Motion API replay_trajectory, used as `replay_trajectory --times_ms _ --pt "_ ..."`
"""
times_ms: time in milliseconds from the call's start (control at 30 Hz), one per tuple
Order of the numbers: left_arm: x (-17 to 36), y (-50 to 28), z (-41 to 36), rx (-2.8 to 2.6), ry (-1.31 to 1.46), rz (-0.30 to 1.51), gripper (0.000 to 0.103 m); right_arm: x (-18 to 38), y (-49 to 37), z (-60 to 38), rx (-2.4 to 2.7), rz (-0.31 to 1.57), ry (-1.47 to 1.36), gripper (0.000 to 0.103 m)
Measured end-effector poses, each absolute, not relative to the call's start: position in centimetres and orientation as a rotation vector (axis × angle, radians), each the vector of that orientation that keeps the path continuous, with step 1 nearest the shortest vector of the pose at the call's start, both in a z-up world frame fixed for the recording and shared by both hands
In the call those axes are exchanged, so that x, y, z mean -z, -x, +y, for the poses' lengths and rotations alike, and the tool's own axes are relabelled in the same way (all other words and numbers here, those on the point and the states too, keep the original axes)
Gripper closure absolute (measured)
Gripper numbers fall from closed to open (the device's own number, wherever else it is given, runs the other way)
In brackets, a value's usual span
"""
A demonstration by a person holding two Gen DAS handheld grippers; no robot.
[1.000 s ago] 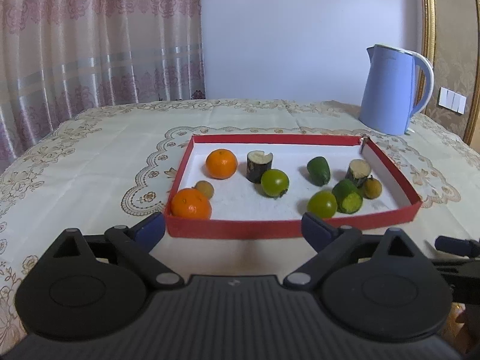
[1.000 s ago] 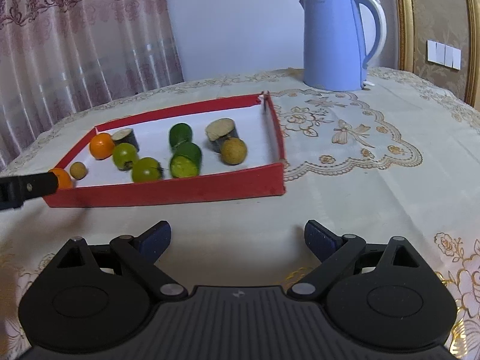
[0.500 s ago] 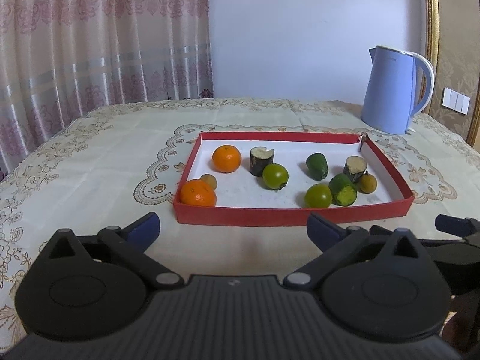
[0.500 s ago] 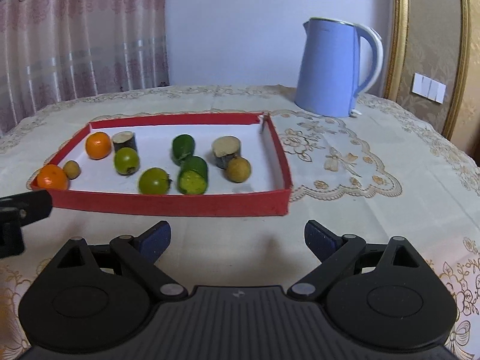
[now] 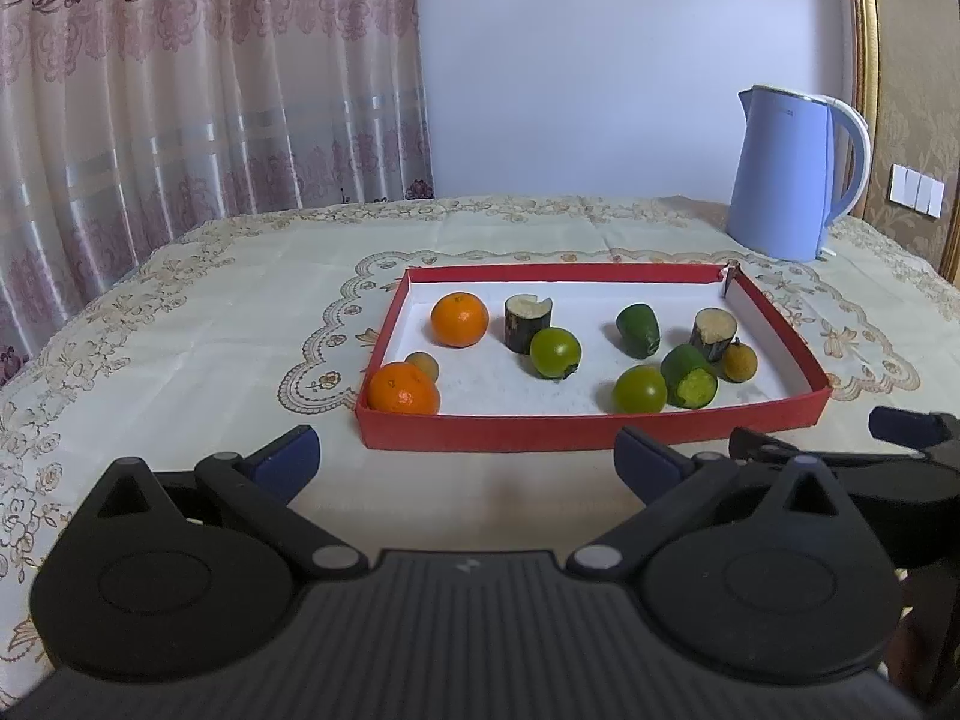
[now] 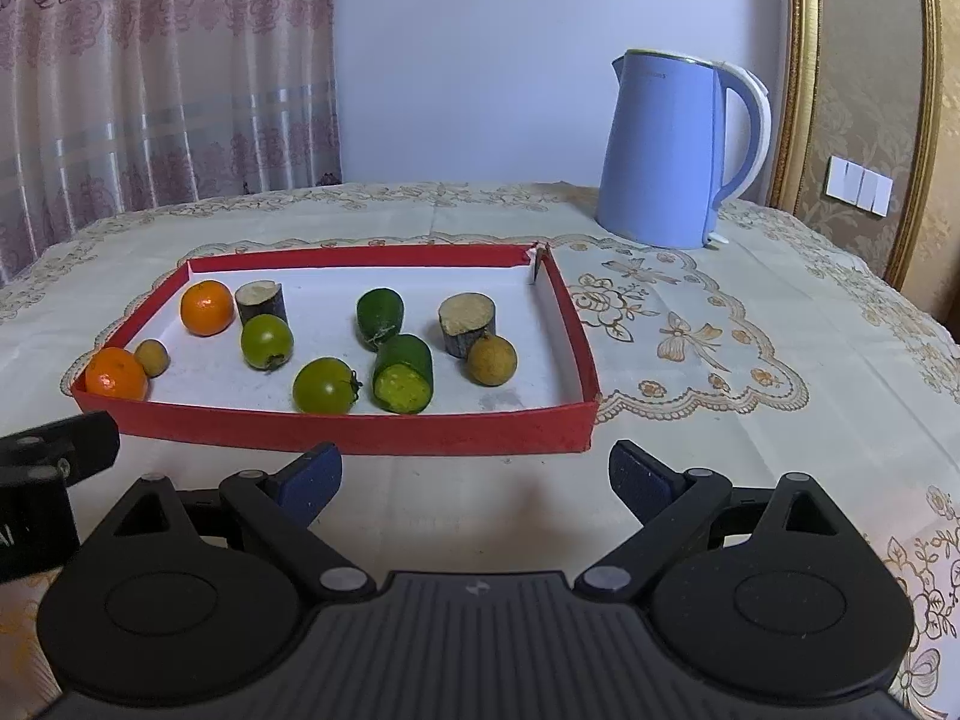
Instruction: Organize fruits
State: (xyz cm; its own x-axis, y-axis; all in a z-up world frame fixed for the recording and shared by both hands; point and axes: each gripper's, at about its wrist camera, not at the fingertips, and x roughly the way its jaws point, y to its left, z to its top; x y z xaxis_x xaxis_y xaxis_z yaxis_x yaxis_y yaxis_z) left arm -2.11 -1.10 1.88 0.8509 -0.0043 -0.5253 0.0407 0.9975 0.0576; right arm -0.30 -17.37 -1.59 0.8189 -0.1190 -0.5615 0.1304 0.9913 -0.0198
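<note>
2 hand-held grippers, the left gripper (image 5: 465, 459) and the right gripper (image 6: 474, 480), hover spread wide and empty just short of the red tray's (image 6: 354, 432) near edge on the tablecloth (image 6: 720, 396). Inside lie 10 fruit pieces: 2 oranges (image 5: 459, 319) toward the left edge, 2 green tomatoes (image 6: 324, 385) mid-tray. Round, smooth and likely bruisable, they probably want a light pinch across the widest part.
</note>
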Motion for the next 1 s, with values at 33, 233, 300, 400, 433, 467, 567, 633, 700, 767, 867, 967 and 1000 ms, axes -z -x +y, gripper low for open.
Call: replay_trajectory --times_ms 33,233,300,400,433,467,567,633,700,767,867,967,1000 --pt "-1.91 2.14 -1.1 0.023 -0.066 0.552 0.0 1.52 0.27 -17.3 0.134 0.595 -0.017 0.007" --pt "-2.03 2.34 -1.19 0.021 -0.065 0.546 0.0 1.27 0.17 -17.21 0.133 0.588 -0.016 0.006" --pt "-2.07 2.36 -1.25 0.024 -0.07 0.546 0.0 1.23 0.18 -17.14 0.135 0.584 -0.011 0.006" --pt "-2.08 2.44 -1.3 0.019 -0.078 0.547 0.0 1.19 0.16 -17.07 0.139 0.58 -0.009 0.006" --pt "-2.08 2.44 -1.34 0.017 -0.08 0.546 0.0 1.18 0.13 -17.07 0.139 0.58 -0.01 0.006" --pt "-2.06 2.41 -1.35 0.016 -0.082 0.547 0.0 1.18 0.08 -17.06 0.138 0.58 -0.01 0.006" --pt "-2.05 2.42 -1.29 0.014 -0.09 0.547 0.0 1.2 0.07 -17.04 0.14 0.578 -0.009 0.006" --pt "-2.09 2.48 -1.43 0.014 -0.098 0.543 0.0 1.23 0.01 -17.0 0.14 0.579 -0.004 0.006" --pt "-2.14 2.54 -1.45 0.013 -0.107 0.536 0.0 1.25 0.02 -16.96 0.142 0.576 -0.002 0.006" --pt "-2.16 2.56 -1.57 0.014 -0.112 0.53 0.0 1.24 -0.07 -16.86 0.141 0.577 0.001 0.006" --pt "-2.17 2.47 -1.47 0.017 -0.112 0.532 0.0 1.18 -0.12 -16.72 0.142 0.573 0.008 0.007" --pt "-2.14 2.38 -1.41 0.007 -0.109 0.532 0.0 1.12 -0.13 -16.65 0.146 0.567 0.013 0.006" --pt "-2.1 2.36 -1.42 0.004 -0.111 0.533 0.0 1.12 -0.17 -16.62 0.146 0.566 0.015 0.006"
